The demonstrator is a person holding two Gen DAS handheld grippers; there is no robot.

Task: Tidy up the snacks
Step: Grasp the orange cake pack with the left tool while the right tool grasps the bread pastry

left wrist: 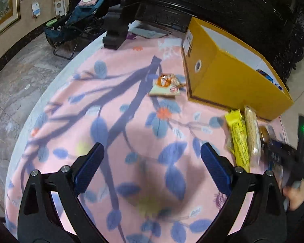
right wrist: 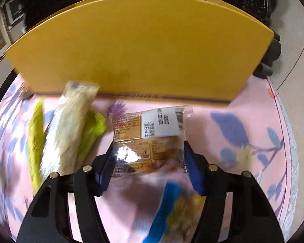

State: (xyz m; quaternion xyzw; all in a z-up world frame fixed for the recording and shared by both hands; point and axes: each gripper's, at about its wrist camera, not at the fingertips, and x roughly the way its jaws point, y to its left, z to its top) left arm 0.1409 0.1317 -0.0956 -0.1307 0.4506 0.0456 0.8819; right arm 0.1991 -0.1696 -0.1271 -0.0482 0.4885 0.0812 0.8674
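Note:
My right gripper (right wrist: 148, 144) is shut on a clear packet (right wrist: 148, 129) holding a brown cake, its blue pads pressed against both sides just in front of the yellow box (right wrist: 141, 50). A blurred blue and yellow packet (right wrist: 168, 208) lies below it. To the left lie a beige bar (right wrist: 71, 121) and a yellow packet (right wrist: 35, 141). My left gripper (left wrist: 152, 147) hangs open over the pink cloth with nothing between its fingers. Farther off, an orange packet (left wrist: 164, 80) rests on a pale one (left wrist: 164, 92) beside the yellow box (left wrist: 223, 81).
A pink cloth with blue leaves (left wrist: 111, 121) covers the round table. The open box holds a blue packet (left wrist: 269, 79). Dark carved furniture (left wrist: 233, 10) stands behind the table, a folding chair (left wrist: 75, 24) on the tiled floor at left. A person's hand (left wrist: 293, 198) is at the right edge.

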